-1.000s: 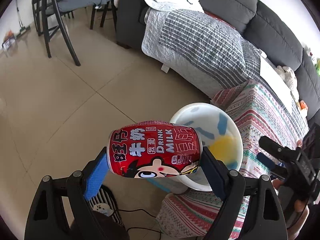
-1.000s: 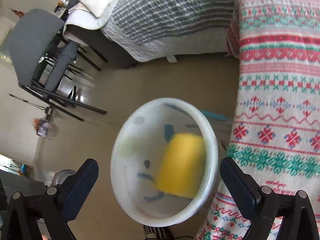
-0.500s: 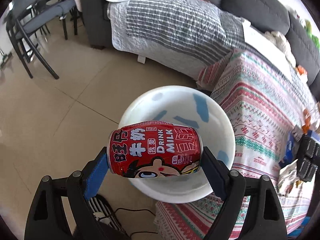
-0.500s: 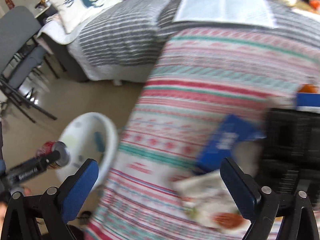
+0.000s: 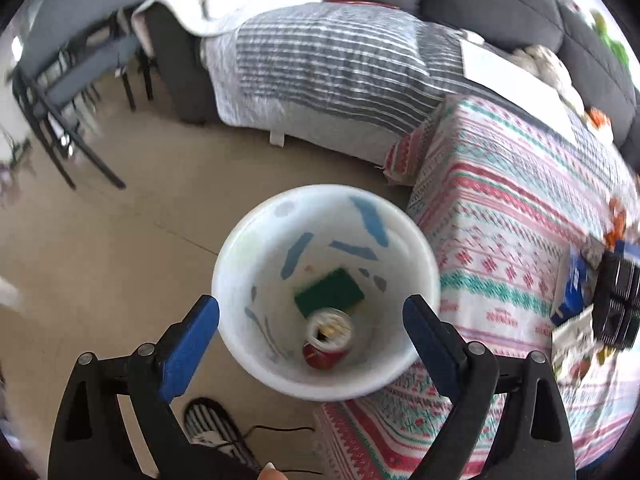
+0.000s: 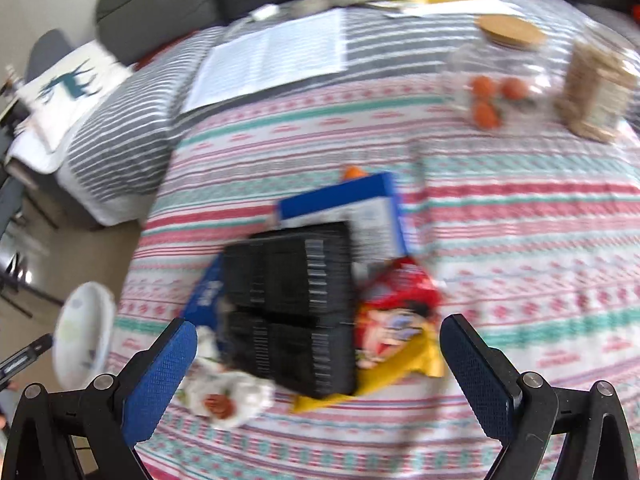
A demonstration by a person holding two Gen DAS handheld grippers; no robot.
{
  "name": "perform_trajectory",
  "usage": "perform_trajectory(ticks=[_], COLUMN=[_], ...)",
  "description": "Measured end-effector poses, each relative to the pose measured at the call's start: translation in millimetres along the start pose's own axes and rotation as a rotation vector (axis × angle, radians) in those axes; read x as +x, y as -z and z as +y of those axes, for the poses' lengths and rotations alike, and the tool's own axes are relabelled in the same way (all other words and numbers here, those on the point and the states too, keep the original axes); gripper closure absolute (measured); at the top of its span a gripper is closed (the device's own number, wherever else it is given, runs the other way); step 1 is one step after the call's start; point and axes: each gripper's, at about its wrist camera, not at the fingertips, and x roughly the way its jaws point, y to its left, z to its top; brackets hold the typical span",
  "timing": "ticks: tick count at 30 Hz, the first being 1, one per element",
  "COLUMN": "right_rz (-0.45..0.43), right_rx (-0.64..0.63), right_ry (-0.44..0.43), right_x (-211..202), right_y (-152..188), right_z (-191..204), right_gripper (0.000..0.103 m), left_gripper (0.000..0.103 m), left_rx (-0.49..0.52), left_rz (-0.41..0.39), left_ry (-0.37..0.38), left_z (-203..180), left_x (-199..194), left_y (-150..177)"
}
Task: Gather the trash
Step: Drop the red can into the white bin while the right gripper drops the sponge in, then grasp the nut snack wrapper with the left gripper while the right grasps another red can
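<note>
In the left wrist view, the left gripper (image 5: pixel 311 316) was in the lower middle of the frame with its two blue fingers spread wide apart and nothing between them. Directly under it, in the centre of the frame, stood the white bin (image 5: pixel 424 264), beside the edge of the patterned tablecloth (image 5: pixel 520 208) at the right. At the bottom of the bin lay one red milk can (image 5: pixel 326 342) and one green sponge (image 5: pixel 330 290), touching each other. I judge the gripper was held above the opening so that a thing dropped from it falls inside and not on the floor. In the right wrist view, which was blurred, the right gripper (image 6: pixel 318 358) was in the lower part of the frame, also with both fingers wide apart and empty, pointing down at the trash pile in the middle. I counted there one black tray (image 6: pixel 292 304), one blue box (image 6: pixel 352 204), one red and yellow snack bag (image 6: pixel 396 328) and one crumpled white wrapper (image 6: pixel 228 396), all close together. Probably this gripper was open to take the next piece. At the upper right stood two clear jars (image 6: pixel 500 84), probably not trash. The bin appeared small at the lower left.
</note>
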Motion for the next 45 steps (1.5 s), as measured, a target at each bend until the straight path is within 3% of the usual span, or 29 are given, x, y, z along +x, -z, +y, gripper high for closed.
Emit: perform_trajectory(ticks=[3, 12, 22, 29, 32, 35, 39, 45], right_rz=[0.015, 0.085, 0.106, 0.120, 0.128, 0.137, 0.141, 0.143], right_rx=[0.020, 0.049, 0.081, 0.087, 0.094, 0.101, 0.103, 0.095], right_ry=[0.040, 0.060, 0.101, 0.112, 0.117, 0.118, 0.121, 0.139], right_x=[-1, 1, 4, 10, 13, 15, 20, 32], right_y=[1, 16, 19, 15, 14, 12, 8, -4], right_z=[-18, -45, -72, -87, -94, -98, -99, -99], right_gripper=[0.003, 0.003, 0.003, 0.003, 0.003, 0.003, 0.003, 0.003], left_gripper=[0.008, 0.008, 0.010, 0.010, 0.010, 0.019, 0.022, 0.032], left_rx=[0.049, 0.158, 0.152, 0.112, 0.088, 0.062, 0.008, 0.043], left_rz=[0.044, 0.105, 0.209, 0.227, 0.211, 0.199, 0.204, 0.187], left_ry=[0.015, 0.200, 0.347, 0.352, 0.292, 0.261, 0.291, 0.310], left_z=[-23, -114, -207, -241, -243, -241, -232, -228], left_x=[-7, -24, -5, 6, 11, 15, 19, 16], left_y=[8, 29, 38, 38, 39, 37, 35, 34])
